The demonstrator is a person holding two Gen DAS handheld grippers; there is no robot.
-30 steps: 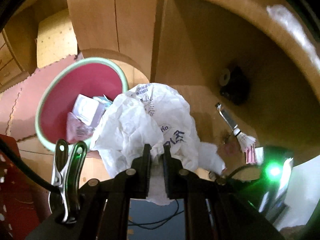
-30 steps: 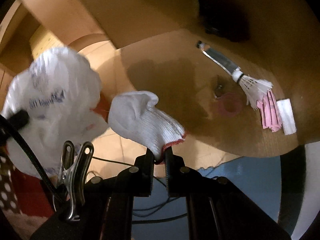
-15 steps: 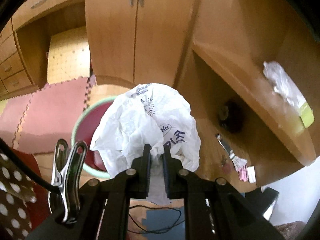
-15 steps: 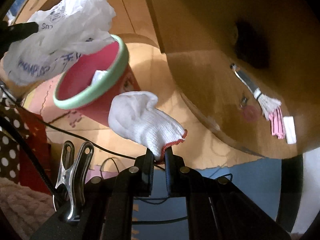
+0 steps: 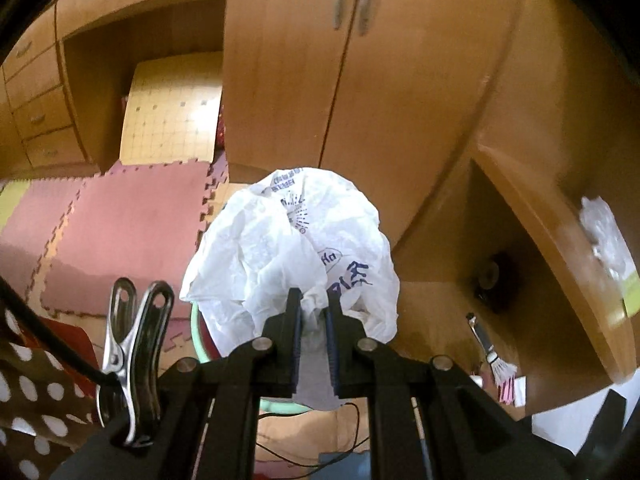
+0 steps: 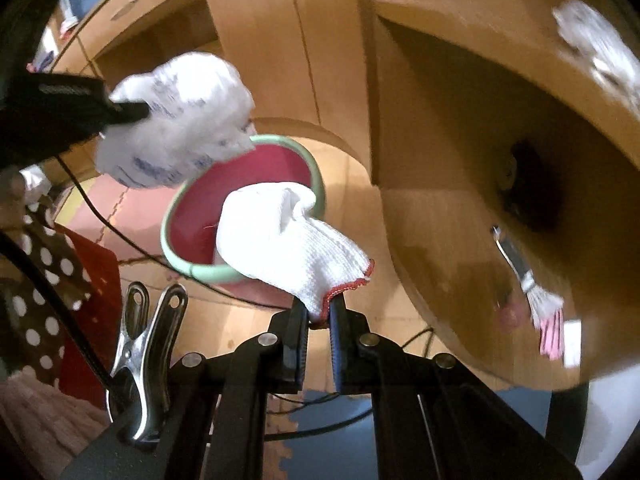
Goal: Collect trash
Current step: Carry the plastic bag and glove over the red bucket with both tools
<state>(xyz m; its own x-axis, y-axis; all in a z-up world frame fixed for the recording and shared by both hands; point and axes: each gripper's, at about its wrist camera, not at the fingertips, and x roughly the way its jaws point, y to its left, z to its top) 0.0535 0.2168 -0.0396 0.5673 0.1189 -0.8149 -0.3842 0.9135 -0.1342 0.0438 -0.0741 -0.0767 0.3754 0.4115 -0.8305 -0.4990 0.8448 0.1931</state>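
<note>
While clamped, crinkled plastic bag [image 5: 292, 248], knitted glove [image 6: 288, 248]

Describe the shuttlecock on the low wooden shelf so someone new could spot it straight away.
Start at the wooden shelf under the overhanging desktop, right of the pink bin. Near its front edge lies the shuttlecock, white-feathered, beside pink paper; nothing else there is feathered.

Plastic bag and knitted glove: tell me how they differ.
The plastic bag is crinkled film with blue print; the glove is ribbed knit with a red cuff edge. The bag is bulkier. The left tongs hold the bag, the right tongs the glove. Both are white.
</note>
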